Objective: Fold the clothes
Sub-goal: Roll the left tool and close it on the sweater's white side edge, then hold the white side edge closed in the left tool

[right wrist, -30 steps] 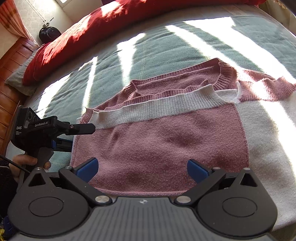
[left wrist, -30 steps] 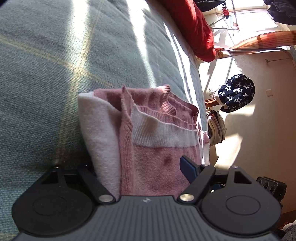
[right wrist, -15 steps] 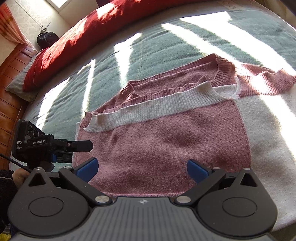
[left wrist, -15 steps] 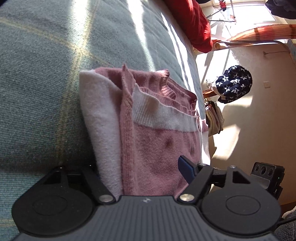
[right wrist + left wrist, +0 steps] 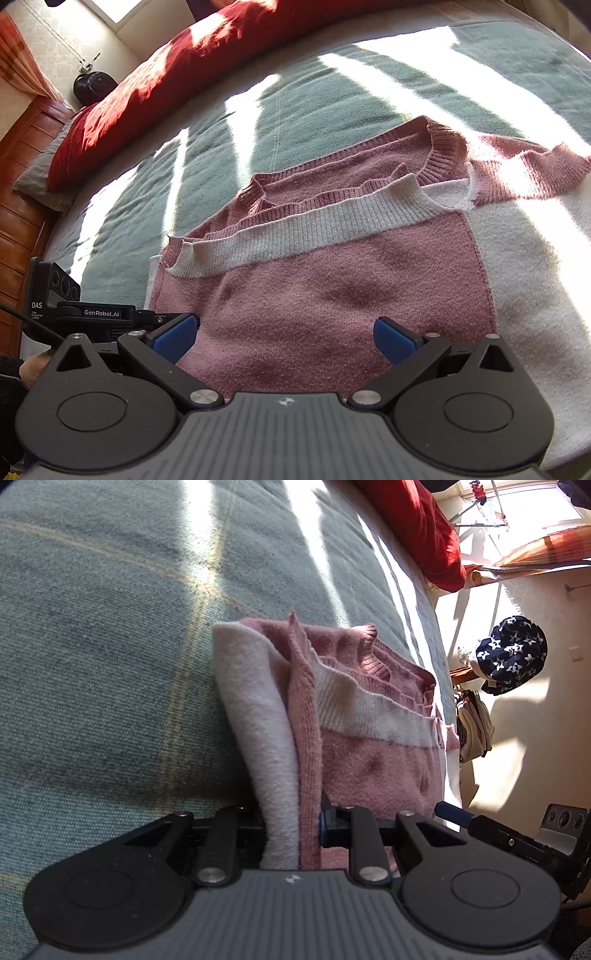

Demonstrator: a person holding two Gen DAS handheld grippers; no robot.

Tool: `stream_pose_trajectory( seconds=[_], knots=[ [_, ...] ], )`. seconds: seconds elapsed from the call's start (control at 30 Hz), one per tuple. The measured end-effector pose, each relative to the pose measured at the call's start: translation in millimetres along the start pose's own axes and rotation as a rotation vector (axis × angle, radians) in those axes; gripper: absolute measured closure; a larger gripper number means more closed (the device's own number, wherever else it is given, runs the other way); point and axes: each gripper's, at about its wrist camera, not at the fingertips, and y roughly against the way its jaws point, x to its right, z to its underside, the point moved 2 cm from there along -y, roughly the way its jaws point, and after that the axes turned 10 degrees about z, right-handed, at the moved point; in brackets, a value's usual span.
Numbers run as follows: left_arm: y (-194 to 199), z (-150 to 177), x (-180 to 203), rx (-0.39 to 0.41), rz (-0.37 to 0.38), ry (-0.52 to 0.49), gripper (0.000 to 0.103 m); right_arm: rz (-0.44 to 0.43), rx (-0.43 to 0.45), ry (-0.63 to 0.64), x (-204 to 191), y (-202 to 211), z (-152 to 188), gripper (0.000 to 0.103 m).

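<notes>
Lying on the bed (image 5: 332, 81), near its edge closest to both cameras, is the pink and white sweater (image 5: 332, 288), partly folded, its white ribbed band running across the pink panel and a pink cuffed sleeve reaching off to the right over a white part of the knit. Sunlight falls in bright bars across the grey-green bedcover (image 5: 110, 664) and over the sweater.

The left tool (image 5: 291, 827) has its jaws closing on the sweater's near-left edge: a doubled fold of white and pink knit stands up between them, and the blue pad on the right side presses against the pink layer while the white layer sits against the other finger. In the right wrist view this same tool shows at the left of the picture, at the sweater's left corner, with a bit of the person's hand (image 5: 33, 369) under it.

The right tool (image 5: 286, 338) stands wide, its two blue pads apart over the pink panel at the sweater's near edge, with nothing clamped between them; whether they touch the knit I cannot tell.

At the head of the bed lies a long red pillow (image 5: 177, 70) on a grey one. Beyond the bed's far edge, a navy star-patterned cloth (image 5: 511, 653) hangs by the cream wall.
</notes>
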Motion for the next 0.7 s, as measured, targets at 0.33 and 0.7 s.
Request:
stream_pose_trajectory(
  seconds=[0.33,0.7],
  knots=[
    [8.9,-2.9,22.0,-0.009,-0.023,-0.035,0.083,-0.028,-0.009,0.015,-0.1,-12.3,-5.9,0.0],
    [6.7,-2.7,20.4,-0.005,-0.042,-0.021,0.083,-0.014,0.075,0.095,-7.7,-50.4,-45.2,0.0]
  ],
)
